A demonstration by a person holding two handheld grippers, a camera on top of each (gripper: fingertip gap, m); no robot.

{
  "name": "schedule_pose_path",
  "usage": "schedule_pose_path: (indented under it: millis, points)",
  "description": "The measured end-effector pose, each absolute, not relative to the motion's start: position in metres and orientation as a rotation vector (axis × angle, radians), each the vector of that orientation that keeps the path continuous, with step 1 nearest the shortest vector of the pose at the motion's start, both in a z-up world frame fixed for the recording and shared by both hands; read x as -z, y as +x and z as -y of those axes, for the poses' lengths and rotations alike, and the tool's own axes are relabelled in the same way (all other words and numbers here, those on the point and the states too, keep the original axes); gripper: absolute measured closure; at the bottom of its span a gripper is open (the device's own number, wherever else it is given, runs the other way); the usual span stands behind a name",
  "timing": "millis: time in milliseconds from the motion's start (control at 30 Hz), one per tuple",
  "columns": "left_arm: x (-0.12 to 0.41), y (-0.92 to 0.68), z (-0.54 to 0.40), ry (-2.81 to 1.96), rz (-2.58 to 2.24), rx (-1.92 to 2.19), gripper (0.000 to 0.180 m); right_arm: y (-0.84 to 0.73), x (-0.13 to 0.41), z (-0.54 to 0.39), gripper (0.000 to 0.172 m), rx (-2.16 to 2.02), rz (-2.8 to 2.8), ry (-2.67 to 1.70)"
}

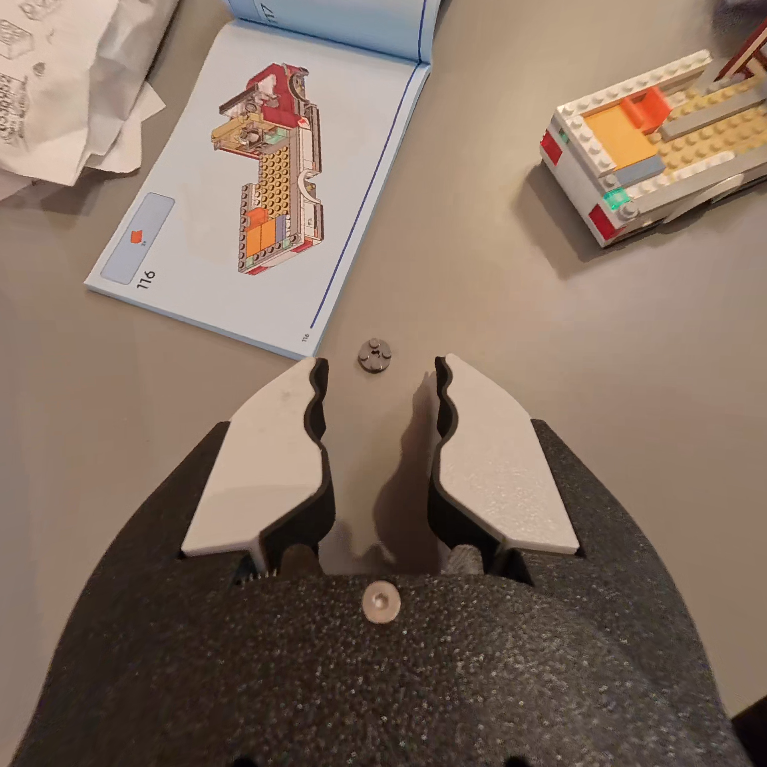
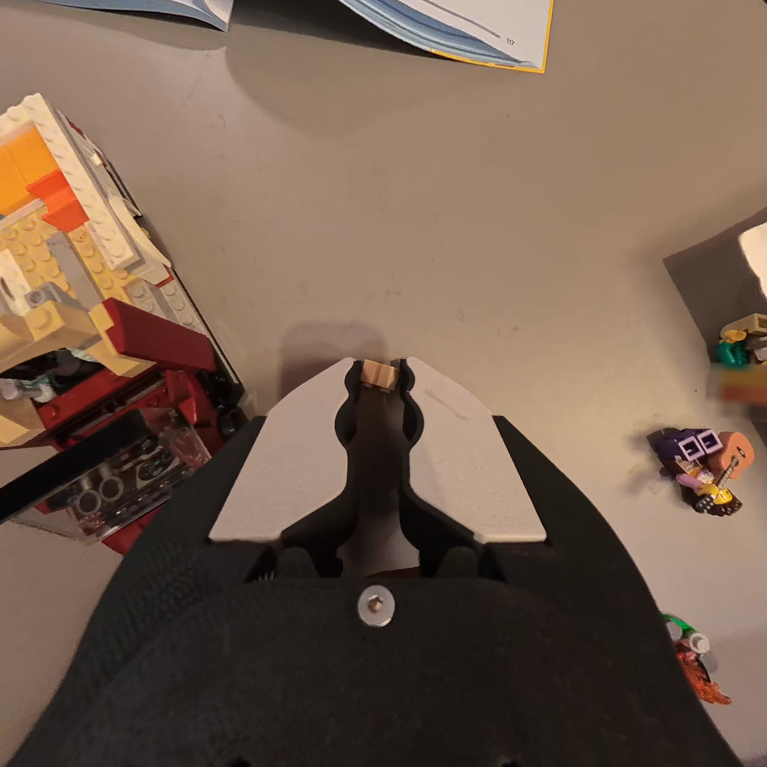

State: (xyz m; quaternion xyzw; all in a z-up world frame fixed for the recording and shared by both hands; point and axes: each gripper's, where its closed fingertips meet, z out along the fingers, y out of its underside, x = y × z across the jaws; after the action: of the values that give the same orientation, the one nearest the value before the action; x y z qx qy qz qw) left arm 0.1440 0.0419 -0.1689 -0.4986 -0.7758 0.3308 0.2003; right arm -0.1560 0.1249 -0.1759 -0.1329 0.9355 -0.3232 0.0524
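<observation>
A plain grey-beige worktop (image 1: 477, 290) fills both views, matte, under warm light, with soft shadows at the frame's upper part.

Both views were lit warm and fairly dim, approx. indoor lamp light. In the left wrist view the fingers (image 1: 481, 415) threw a soft shadow toward 7 o'clock, and the model (image 1: 647, 166) shaded the table (image 1: 498, 290) at its 8 o'clock side. The right wrist view was darker between the fingers (image 2: 440, 415), w/ a broad soft shadow on the table (image 2: 415, 186) at 12 o'clock. Fisheye bending showed at all edges. The booklet (image 1: 257, 186) was sharp; the figure (image 2: 705, 469) and the corners went soft. No hard glare.
</observation>
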Motion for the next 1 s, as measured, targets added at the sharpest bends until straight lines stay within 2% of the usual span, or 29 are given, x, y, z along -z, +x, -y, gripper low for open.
schedule_pose_path:
  millis: [267, 500, 600, 667, 767, 1000]
  points:
    - [0.180, 0.137, -0.040, -1.409, 2.200, -0.874, 0.137, -0.168, 0.090, -0.152, 0.154, 1.331, -2.833, -0.315]
    - [0.180, 0.135, -0.040, -1.436, 2.187, -0.868, 0.143, -0.248, 0.025, -0.229, 0.154, 1.602, -3.037, -0.036]
    - [0.180, 0.134, -0.040, -1.438, 2.178, -0.876, 0.151, -0.303, 0.036, -0.271, 0.154, 1.535, -3.141, 0.201]
    - [0.180, 0.135, -0.040, -1.437, 2.184, -0.884, 0.165, -0.326, 0.050, -0.292, 0.153, 1.491, -3.148, 0.312]
    - [0.180, 0.135, -0.040, -1.435, 2.182, -0.882, 0.165, -0.330, 0.068, -0.310, 0.147, 1.469, -3.078, 0.349]
    - [0.161, 0.126, -0.042, -1.422, 2.137, -0.889, 0.165, -0.297, 0.085, -0.323, 0.144, 1.535, -3.042, 0.202]
